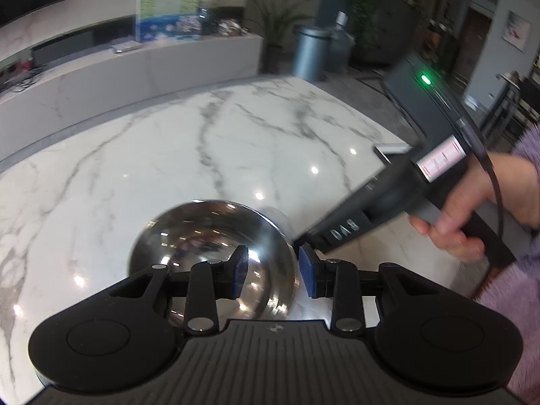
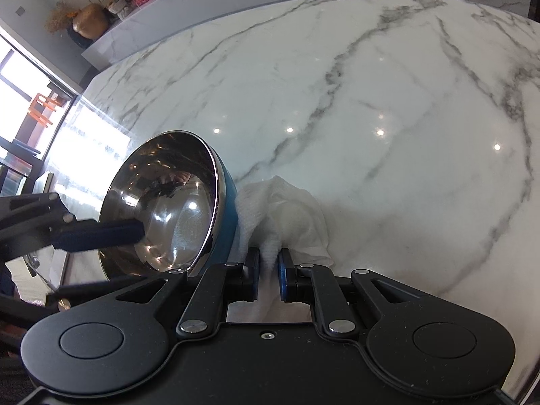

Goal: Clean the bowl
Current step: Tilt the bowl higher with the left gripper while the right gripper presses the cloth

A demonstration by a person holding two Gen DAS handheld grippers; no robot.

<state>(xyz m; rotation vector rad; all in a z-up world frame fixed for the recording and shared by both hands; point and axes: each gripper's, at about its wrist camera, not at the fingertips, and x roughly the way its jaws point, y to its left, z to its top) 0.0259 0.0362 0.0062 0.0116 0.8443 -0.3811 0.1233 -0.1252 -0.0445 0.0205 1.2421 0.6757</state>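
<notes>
Your right gripper (image 2: 269, 266), clenching the white cloth (image 2: 287, 212), has the tilted bowl (image 2: 175, 202) touching it leftward, mouth facing away.

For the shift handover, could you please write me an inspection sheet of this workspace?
Surface: white marble table, glossy, grey-veined.
Job's things: steel bowl with blue outside, tilted on its side; white cloth beside it.
Clutter: nothing seen on the table.
Grippers: left gripper open, straddling the bowl's rim; right gripper shut on the cloth.
Cables: black cable running past the hand.
Surroundings: marble counter, metal bin, potted plants.
</notes>
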